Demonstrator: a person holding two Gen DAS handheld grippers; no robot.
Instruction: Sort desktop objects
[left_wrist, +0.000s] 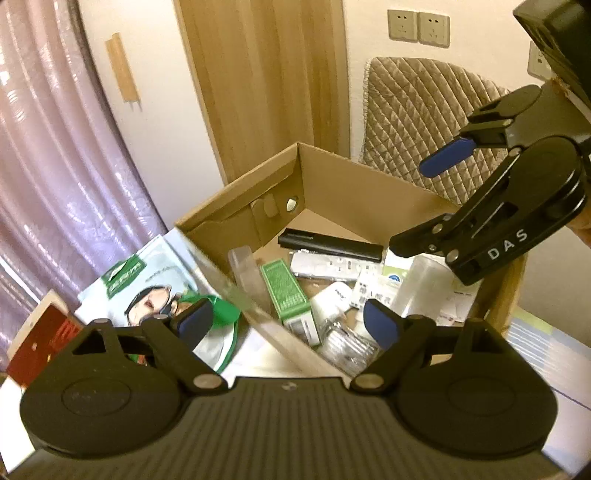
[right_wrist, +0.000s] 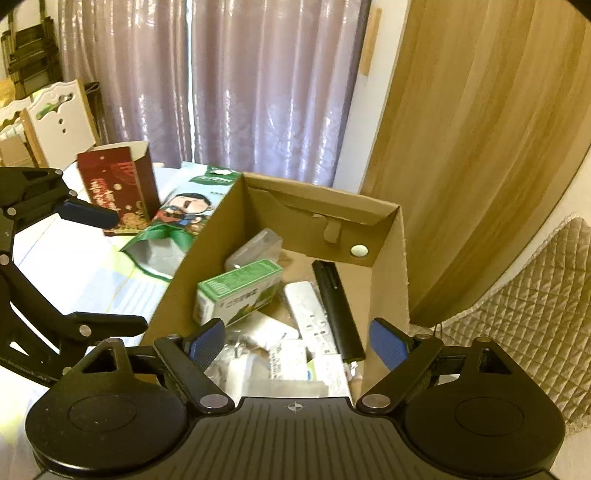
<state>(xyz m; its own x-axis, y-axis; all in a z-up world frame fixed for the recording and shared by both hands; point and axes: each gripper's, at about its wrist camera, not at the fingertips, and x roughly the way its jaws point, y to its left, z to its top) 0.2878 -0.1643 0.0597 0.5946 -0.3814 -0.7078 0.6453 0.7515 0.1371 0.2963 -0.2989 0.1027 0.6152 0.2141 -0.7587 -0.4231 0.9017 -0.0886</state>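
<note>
Cardboard box (right_wrist: 388, 251) sits open on the table (right_wrist: 74, 273), holding a green carton (right_wrist: 236, 291), a black bar (right_wrist: 338, 310), a white remote (right_wrist: 308, 310) and a clear case (right_wrist: 255, 249). Left gripper (left_wrist: 288, 325) spread wide, empty, above the near left rim. Right gripper (right_wrist: 295, 347) likewise released, empty, over the box's near end. Red carton (right_wrist: 118, 188) and cartoon pouch (right_wrist: 177, 218) lie outside, left of the box.

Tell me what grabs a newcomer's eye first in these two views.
The open brown cardboard box in the middle, cluttered with a green and white carton, a long black bar and a white remote. Both the left gripper and right gripper hover open above it. Left of the box stand a dark red printed carton and a cartoon-printed pouch.
</note>
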